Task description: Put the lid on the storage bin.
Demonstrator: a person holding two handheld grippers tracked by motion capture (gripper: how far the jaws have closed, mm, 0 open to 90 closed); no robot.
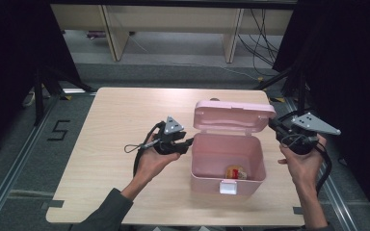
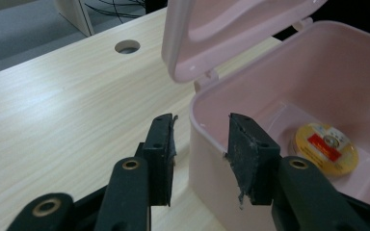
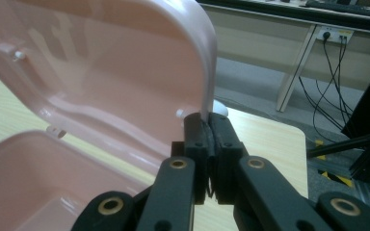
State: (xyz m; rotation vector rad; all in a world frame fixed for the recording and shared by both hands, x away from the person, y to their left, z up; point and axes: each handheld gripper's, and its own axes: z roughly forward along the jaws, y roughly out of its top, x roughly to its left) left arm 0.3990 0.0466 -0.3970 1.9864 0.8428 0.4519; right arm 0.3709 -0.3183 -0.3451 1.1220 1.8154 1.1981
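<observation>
Pinching lid (image 3: 125, 62) edge with your right gripper (image 3: 211, 126), jaws clamped; left gripper (image 2: 200, 144) jaws parted astride pink box (image 1: 226, 159) wall. Box open, round tin (image 2: 324, 147) inside; goal unclear.

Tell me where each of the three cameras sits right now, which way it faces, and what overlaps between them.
High view: above the person's side of the table, looking forward and down; both forearms, left gripper and right gripper show.
Left gripper view: rides the left gripper, facing the pink box; its open jaws straddle the box wall.
Right gripper view: rides the right gripper, facing the raised lid; its jaws are shut on the lid's edge.
Shared: all three show box and lid; the high and left gripper views show the round tin inside.
</observation>
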